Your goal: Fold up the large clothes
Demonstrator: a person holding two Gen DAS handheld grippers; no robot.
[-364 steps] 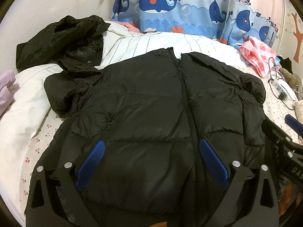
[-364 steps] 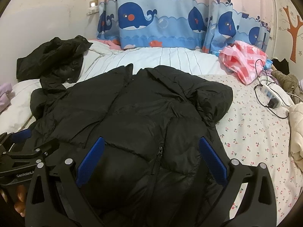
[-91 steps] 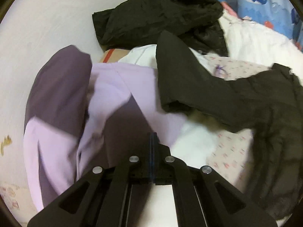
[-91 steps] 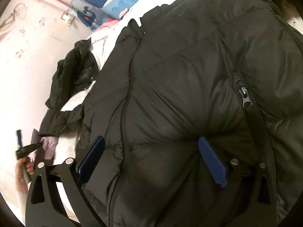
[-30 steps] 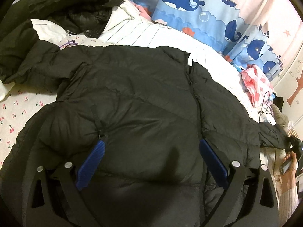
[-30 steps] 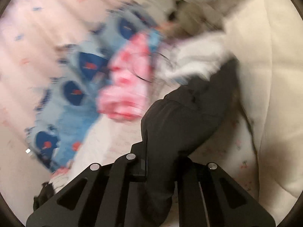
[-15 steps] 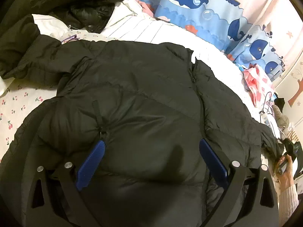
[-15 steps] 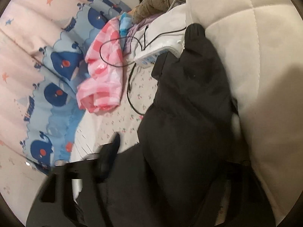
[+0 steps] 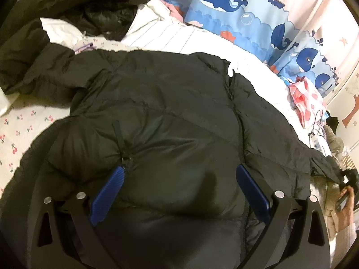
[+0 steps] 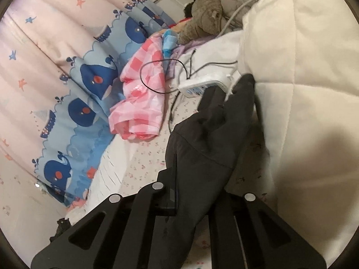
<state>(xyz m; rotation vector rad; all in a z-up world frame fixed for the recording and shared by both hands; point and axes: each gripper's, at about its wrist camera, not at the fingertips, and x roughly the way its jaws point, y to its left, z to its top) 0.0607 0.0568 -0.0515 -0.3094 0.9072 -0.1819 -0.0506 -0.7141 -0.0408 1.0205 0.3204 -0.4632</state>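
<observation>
A large black puffer jacket lies front-up on the bed, its zipper running down the middle. My left gripper is open and empty just above the jacket's lower front. Its left sleeve stretches to the left. In the right wrist view my right gripper is shut on the jacket's right sleeve, whose cuff end reaches out over the sheet toward a white power strip. The right gripper also shows at the far right of the left wrist view.
A second black garment is heaped at the bed's far left. A pink checked cloth, black cables, a plush toy and a white quilt lie by the sleeve. The whale curtain hangs behind.
My right gripper, half open and blurred half a second ago, is now closed on the sleeve. The left gripper has stayed open over the jacket, shifting only slightly.
</observation>
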